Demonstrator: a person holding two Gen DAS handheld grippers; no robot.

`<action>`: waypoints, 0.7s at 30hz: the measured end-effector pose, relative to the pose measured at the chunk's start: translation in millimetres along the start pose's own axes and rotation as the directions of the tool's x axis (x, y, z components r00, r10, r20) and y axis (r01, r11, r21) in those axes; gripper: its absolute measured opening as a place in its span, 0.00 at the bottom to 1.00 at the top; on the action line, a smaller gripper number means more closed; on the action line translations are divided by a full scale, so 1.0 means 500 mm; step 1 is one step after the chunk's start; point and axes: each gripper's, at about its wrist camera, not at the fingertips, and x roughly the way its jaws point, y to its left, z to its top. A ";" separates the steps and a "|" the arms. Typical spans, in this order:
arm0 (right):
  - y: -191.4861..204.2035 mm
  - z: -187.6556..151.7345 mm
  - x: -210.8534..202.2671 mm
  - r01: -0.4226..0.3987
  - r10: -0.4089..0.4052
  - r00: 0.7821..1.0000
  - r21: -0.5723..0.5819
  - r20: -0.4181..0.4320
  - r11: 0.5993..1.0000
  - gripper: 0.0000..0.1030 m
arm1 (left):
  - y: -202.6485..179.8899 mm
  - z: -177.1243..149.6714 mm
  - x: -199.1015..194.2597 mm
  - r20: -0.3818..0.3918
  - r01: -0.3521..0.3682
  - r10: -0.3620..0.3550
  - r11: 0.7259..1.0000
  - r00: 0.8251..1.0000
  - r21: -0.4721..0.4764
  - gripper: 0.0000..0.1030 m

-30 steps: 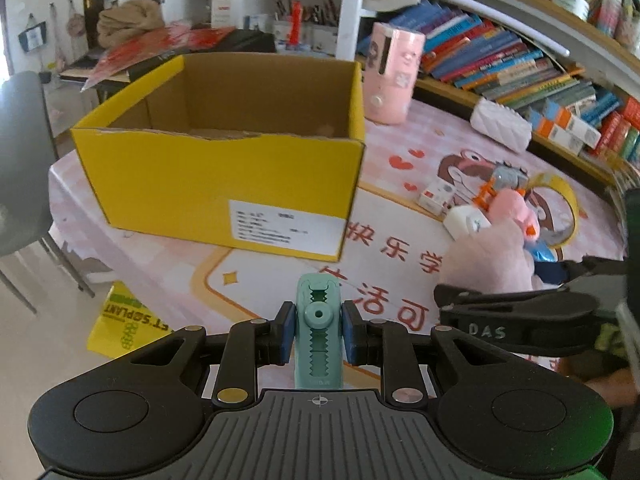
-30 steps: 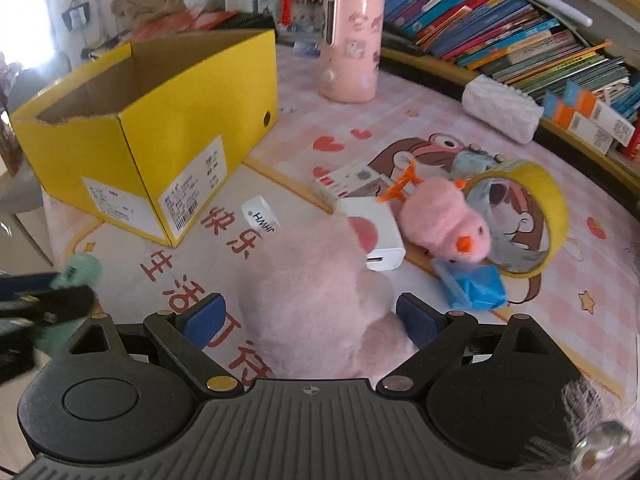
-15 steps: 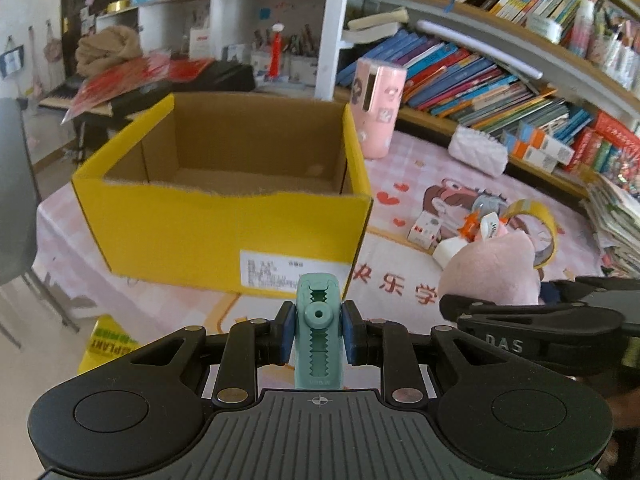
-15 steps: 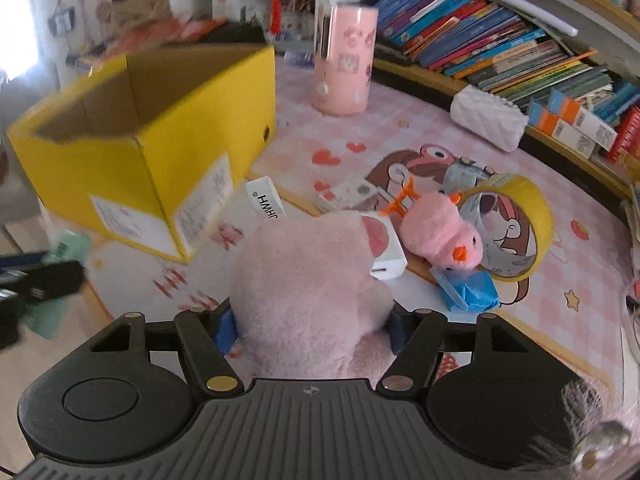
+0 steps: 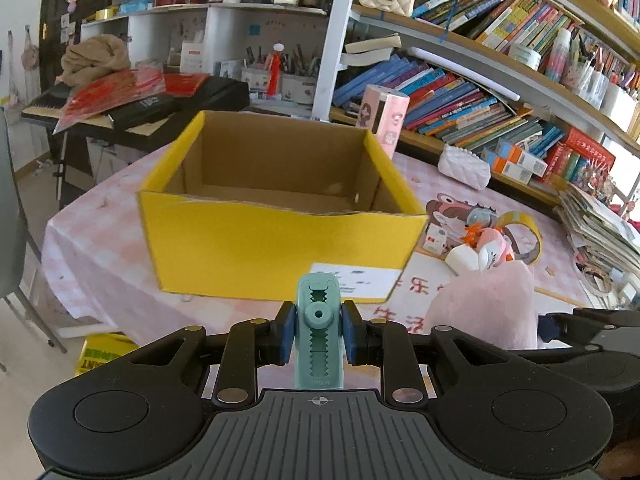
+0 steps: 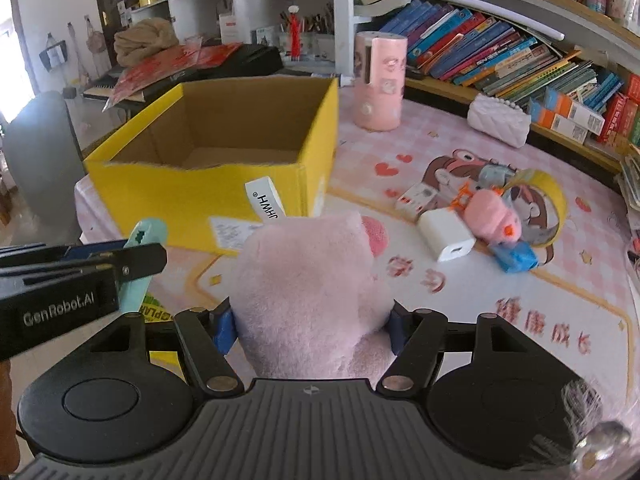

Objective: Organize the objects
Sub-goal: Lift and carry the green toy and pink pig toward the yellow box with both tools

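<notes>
- Clutter on pink tablecloth (image 6: 480,152) right of yellow box (image 5: 256,240): one white charger (image 6: 448,236), one small pink chick toy (image 6: 490,214), one yellow tape roll (image 6: 556,196), one blue piece (image 6: 516,258).
- Box open-topped, one, looks empty; its front wall stands between both grippers and the inside.
- Left gripper (image 5: 318,330) clenched on one teal clip (image 5: 319,328), long axis pointing toward box.
- Right gripper (image 6: 308,326) squeezing one pink plush (image 6: 308,280), lifted near box front, white tag (image 6: 266,200) sticking up.

box label (image 5: 352,282) blurred; plush (image 6: 308,292) base hidden (behind tongs)
</notes>
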 end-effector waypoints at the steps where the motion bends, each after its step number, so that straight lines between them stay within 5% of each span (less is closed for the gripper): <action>1: 0.012 -0.003 0.000 0.002 -0.002 1.000 0.004 -0.002 1.000 0.64 | 0.011 -0.003 -0.006 0.000 0.004 -0.003 1.000 1.000 0.004 0.22; 21: 0.196 -0.060 -0.001 -0.013 0.015 0.999 0.057 -0.035 0.998 0.64 | 0.159 -0.041 -0.084 0.008 0.024 -0.024 0.999 1.000 0.036 0.22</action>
